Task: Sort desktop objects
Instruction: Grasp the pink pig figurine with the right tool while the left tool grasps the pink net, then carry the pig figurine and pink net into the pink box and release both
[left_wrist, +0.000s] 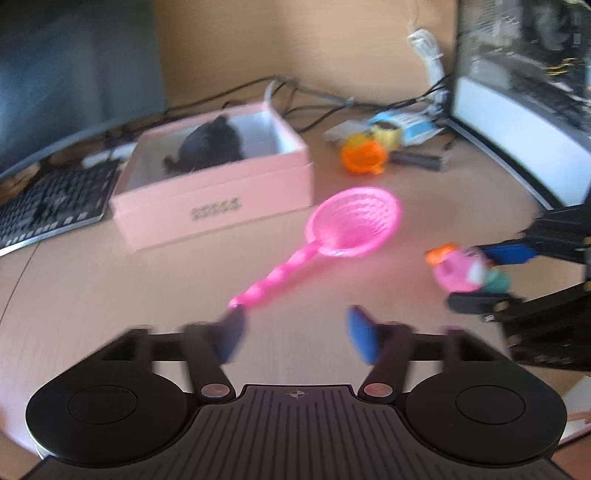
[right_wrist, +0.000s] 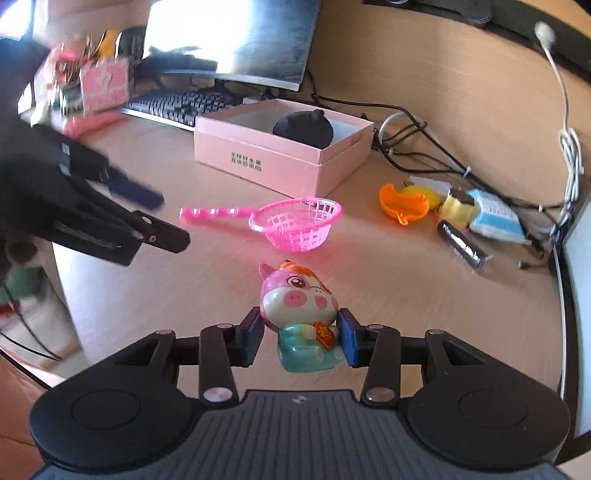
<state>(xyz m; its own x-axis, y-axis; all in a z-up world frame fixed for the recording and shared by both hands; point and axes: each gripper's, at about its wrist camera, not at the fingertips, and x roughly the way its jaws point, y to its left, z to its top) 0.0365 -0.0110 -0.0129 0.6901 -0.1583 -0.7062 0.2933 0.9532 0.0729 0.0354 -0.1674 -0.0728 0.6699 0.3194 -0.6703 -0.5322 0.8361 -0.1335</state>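
The right gripper (right_wrist: 301, 334) is pinching a glossy little pig toy (right_wrist: 301, 306), pink head with an orange tuft and a teal body, blue pads (right_wrist: 349, 341) pressed on both sides of it, held just above the pale wood-grain desk (right_wrist: 424, 295). The toy sits right between the fingertips, face pointing away from the camera.

Just past it lies a pink plastic net scoop (right_wrist: 295, 221), an open lattice basket with a bumpy twisted handle pointing left. Further back is a smooth pink cardboard box (right_wrist: 258, 155), lid off, with a round black matte thing (right_wrist: 304, 127) inside.

The left gripper (left_wrist: 293, 338) has its jaws spread wide with nothing between them, and the tip of the scoop (left_wrist: 332, 236) handle sits just beyond its left pad (left_wrist: 231, 334). That view is pretty blurry, but it shows the pig toy (left_wrist: 463, 271) off to the right in the other gripper (left_wrist: 476, 275).

The right view is way sharper on the far-right clutter: an orange cup-shaped piece (right_wrist: 402, 203), a yellow round thing (right_wrist: 424, 194), a shiny metal cylinder (right_wrist: 461, 243), a blue and white packet (right_wrist: 495, 218) and tangled black cables (right_wrist: 424, 147). A black keyboard (right_wrist: 177, 105) sits far left under a monitor (right_wrist: 240, 37).
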